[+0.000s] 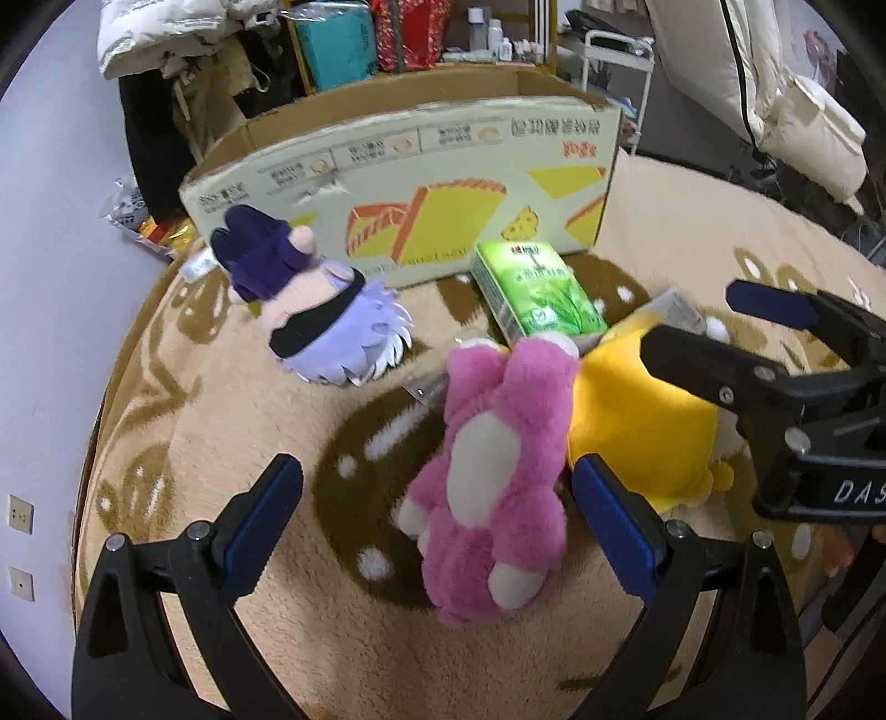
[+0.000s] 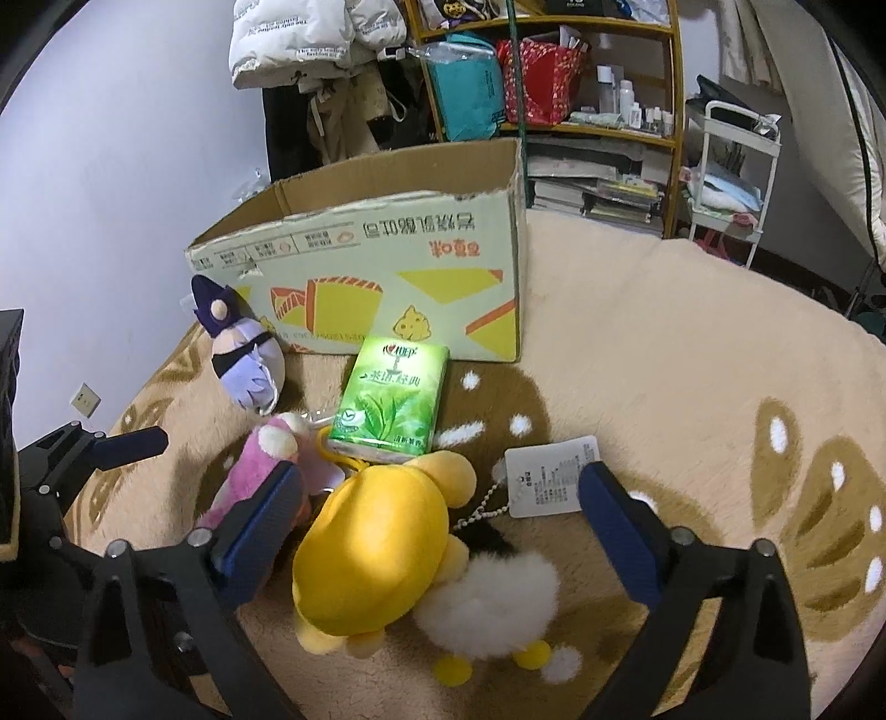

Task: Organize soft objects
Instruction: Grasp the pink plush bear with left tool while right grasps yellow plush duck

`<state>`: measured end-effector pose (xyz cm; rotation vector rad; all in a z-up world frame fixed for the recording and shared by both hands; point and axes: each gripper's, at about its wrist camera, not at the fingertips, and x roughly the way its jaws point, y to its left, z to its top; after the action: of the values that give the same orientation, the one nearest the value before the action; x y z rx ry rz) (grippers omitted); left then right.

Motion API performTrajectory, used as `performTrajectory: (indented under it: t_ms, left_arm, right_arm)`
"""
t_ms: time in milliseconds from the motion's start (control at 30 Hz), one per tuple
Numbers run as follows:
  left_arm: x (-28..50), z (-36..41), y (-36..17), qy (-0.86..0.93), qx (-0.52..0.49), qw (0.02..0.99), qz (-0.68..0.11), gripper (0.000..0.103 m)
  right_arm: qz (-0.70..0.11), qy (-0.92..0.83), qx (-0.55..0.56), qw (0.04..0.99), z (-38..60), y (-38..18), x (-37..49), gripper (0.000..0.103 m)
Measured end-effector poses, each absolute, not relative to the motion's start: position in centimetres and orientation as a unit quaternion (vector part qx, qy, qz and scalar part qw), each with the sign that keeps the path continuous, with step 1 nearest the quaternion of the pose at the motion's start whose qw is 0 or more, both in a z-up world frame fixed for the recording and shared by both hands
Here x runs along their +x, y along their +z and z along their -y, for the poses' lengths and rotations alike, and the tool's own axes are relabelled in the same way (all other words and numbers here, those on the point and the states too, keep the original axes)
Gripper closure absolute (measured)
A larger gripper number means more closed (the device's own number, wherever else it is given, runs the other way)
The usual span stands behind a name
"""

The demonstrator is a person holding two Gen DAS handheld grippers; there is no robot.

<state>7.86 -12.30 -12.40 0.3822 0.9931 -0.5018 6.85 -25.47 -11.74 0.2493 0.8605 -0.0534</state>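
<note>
Left wrist view shows the left gripper (image 1: 437,518) spread wide, its blue-padded fingers (image 1: 260,520) hanging above the blanket (image 1: 221,421) on either side of the pink plush bear (image 1: 487,482), holding nothing. The bear lies lengthwise between the fingers, its white belly up, its side touching the yellow plush toy (image 1: 637,432). The right gripper (image 1: 736,332) reaches in from the right edge of that view over the yellow toy, spread as well.

From the right wrist view, the right gripper (image 2: 443,523) hangs open over the yellow plush toy (image 2: 376,554), one finger just beside the pink plush bear (image 2: 260,471), the other near a white paper tag (image 2: 554,476) that joins the toy by a bead chain. A white fluffy part (image 2: 498,598) with small yellow feet lies at the toy's near end. The left gripper (image 2: 111,443) shows at the left edge.

Beyond the toys, a green tissue pack (image 2: 393,404) lies flat, touching the yellow toy's far end. Left of it lies a purple-haired doll (image 2: 243,354) with a black blindfold, its feet against the cardboard box (image 2: 387,266). The box stands open-topped at the blanket's far edge, its print upside down. Behind it stand a wooden shelf (image 2: 670,127) with bags and bottles, and hanging coats (image 2: 310,50).
</note>
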Motion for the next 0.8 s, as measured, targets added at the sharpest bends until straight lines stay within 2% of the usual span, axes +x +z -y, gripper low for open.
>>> performTrajectory:
  t_ms: [300, 400, 467, 533, 600, 667, 700, 767, 800]
  left_arm:
    - [8.6, 12.0, -13.6, -0.228, 0.185, 0.819, -0.493, 0.006]
    - [8.7, 11.9, -14.0, -0.226, 0.187, 0.816, -0.498, 0.006]
    - [8.9, 11.9, -14.4, -0.226, 0.189, 0.809, -0.508, 0.006]
    - [9.1, 11.9, -14.8, -0.228, 0.185, 0.804, -0.517, 0.007]
    - [9.3, 11.8, -15.1, -0.229, 0.182, 0.799, -0.525, 0.013]
    - [9.5, 11.8, -15.4, -0.230, 0.176, 0.795, -0.532, 0.024]
    - [9.6, 11.7, -15.6, -0.233, 0.169, 0.791, -0.539, 0.028]
    - [9.8, 11.5, -15.8, -0.236, 0.153, 0.788, -0.548, 0.042]
    - [9.8, 11.3, -15.6, -0.238, 0.142, 0.788, -0.550, 0.044]
  right_arm:
    - [-0.435, 0.004, 0.121, 0.892, 24.4, -12.9, 7.5, 0.010]
    - [-0.445, 0.013, 0.122, 0.887, 24.3, -13.4, 7.8, 0.025]
    - [-0.454, 0.013, 0.119, 0.883, 24.1, -13.8, 8.1, 0.038]
    - [-0.462, 0.017, 0.120, 0.878, 24.0, -14.3, 8.3, 0.045]
    - [-0.462, 0.022, 0.130, 0.877, 24.1, -14.4, 8.4, 0.050]
    - [-0.459, 0.029, 0.139, 0.877, 24.2, -14.3, 8.4, 0.057]
    - [-0.458, 0.034, 0.144, 0.877, 24.4, -14.3, 8.3, 0.058]
    - [-0.451, 0.038, 0.152, 0.879, 24.5, -14.0, 8.2, 0.061]
    - [-0.448, 0.035, 0.149, 0.881, 24.6, -13.8, 8.0, 0.061]
